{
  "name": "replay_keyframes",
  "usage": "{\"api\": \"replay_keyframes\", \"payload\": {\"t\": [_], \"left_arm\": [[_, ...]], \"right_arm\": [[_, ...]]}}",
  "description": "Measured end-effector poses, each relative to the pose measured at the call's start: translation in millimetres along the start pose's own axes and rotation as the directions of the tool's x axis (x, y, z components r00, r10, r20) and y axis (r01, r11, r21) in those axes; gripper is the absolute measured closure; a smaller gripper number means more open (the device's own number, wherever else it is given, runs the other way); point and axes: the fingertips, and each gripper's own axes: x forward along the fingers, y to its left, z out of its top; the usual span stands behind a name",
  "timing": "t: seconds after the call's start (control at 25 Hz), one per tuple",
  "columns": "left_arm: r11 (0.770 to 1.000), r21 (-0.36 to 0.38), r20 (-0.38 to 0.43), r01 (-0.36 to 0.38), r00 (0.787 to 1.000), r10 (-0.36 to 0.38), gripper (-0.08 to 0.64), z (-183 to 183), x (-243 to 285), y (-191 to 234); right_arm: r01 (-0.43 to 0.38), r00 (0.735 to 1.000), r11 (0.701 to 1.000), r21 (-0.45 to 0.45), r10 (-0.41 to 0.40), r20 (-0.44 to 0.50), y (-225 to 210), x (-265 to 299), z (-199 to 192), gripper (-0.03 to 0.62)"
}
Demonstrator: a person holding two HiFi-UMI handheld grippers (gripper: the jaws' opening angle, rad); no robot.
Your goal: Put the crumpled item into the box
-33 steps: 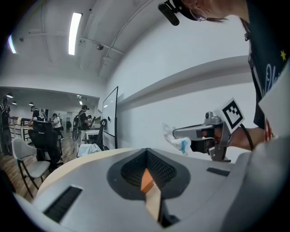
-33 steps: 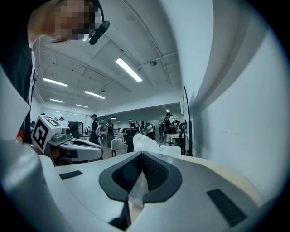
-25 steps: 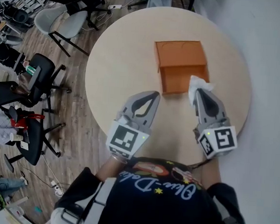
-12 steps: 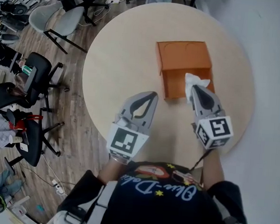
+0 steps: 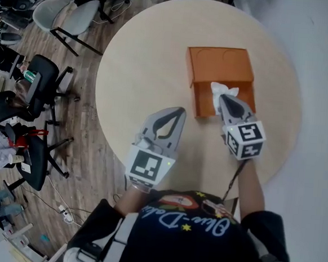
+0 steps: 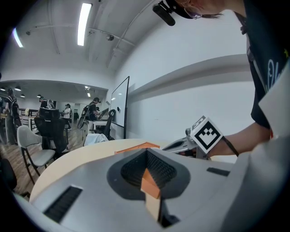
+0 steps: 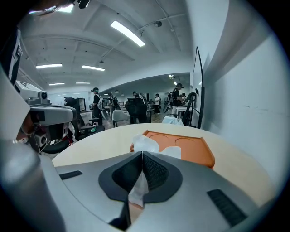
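Right gripper view, right tool (image 7: 142,152) clamping tissue (image 7: 144,142)

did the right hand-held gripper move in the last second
Yes. The right hand-held gripper, holding the tissue, has moved forward and left, from beside the right edge of the box to over its open part.

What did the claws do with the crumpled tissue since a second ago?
The right claw, shut on the crumpled tissue, carried it forward and to the left, from the front right corner of the orange box to over its open part. It has not let go. The left claw stayed shut and empty in its place, and the box stayed put on the table.
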Motion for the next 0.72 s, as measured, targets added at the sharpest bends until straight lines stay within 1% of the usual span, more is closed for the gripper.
{"api": "replay_keyframes", "payload": {"t": [0.2,0.4,0.72], "left_arm": [[1.000,-0.004,-0.004,-0.009,1.000,0.009,0.568,-3.4,1.5,3.8],[1.000,-0.002,-0.001,-0.016,1.000,0.016,0.568,-3.7,1.4,6.9],[1.000,-0.007,-0.003,-0.024,1.000,0.024,0.568,-5.1,-3.0,9.7]], "right_arm": [[-0.030,0.995,0.999,-0.027,0.027,-0.097,-2.3,15.8,-20.6,0.592],[-0.047,0.988,0.998,-0.042,0.040,-0.146,-6.6,28.2,-31.3,0.592],[-0.039,0.975,0.992,-0.118,0.012,-0.223,-12.2,42.1,-43.5,0.592]]}}
